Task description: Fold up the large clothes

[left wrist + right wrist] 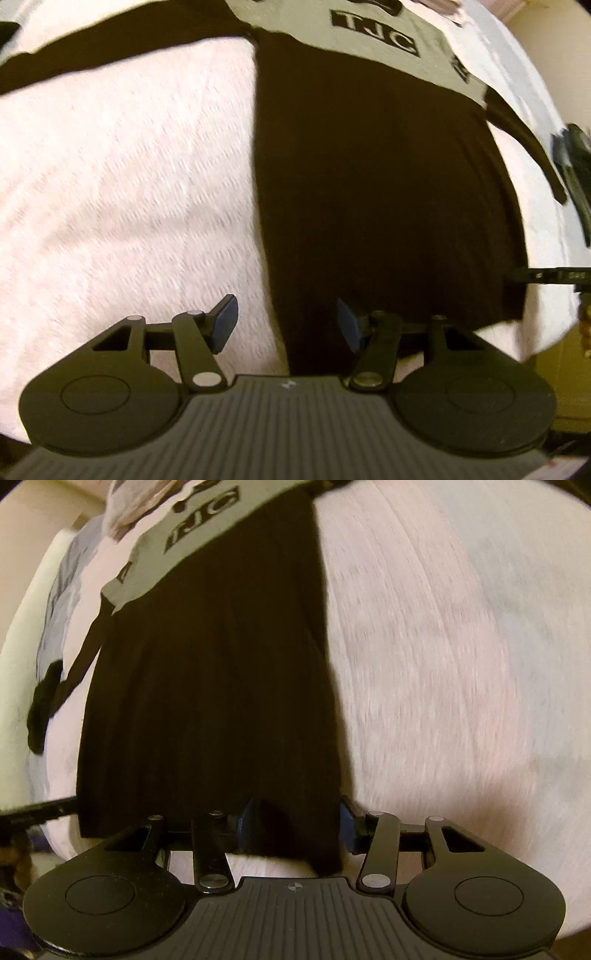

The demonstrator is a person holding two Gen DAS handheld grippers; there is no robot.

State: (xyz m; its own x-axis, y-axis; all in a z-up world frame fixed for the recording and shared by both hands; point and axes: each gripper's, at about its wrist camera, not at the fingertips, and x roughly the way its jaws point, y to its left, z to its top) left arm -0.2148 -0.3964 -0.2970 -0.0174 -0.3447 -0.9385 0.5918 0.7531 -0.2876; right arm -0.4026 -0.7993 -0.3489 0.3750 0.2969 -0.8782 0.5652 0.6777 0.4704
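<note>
Nearest to us, our left gripper (287, 324) hangs with its fingers (224, 325) apart over the near left corner of the black garment (376, 192); nothing sits between the blue pads, and the garment's left edge runs just under the gap. Our right gripper (295, 825) has its fingers (347, 823) spread too, straddling the garment's near right corner, the cloth lying loose between them and not pinched. We judge both are placed at the hem corners so the bottom can be lifted and folded up.

The garment lies flat and lengthwise on a pale pink bed cover (122, 192), sleeves stretched outward, which keeps it smooth for folding.

Farther off, a grey panel (373, 44) across the chest carries black blocks lettered "TJC"; other marks there are too blurred to read.
</note>
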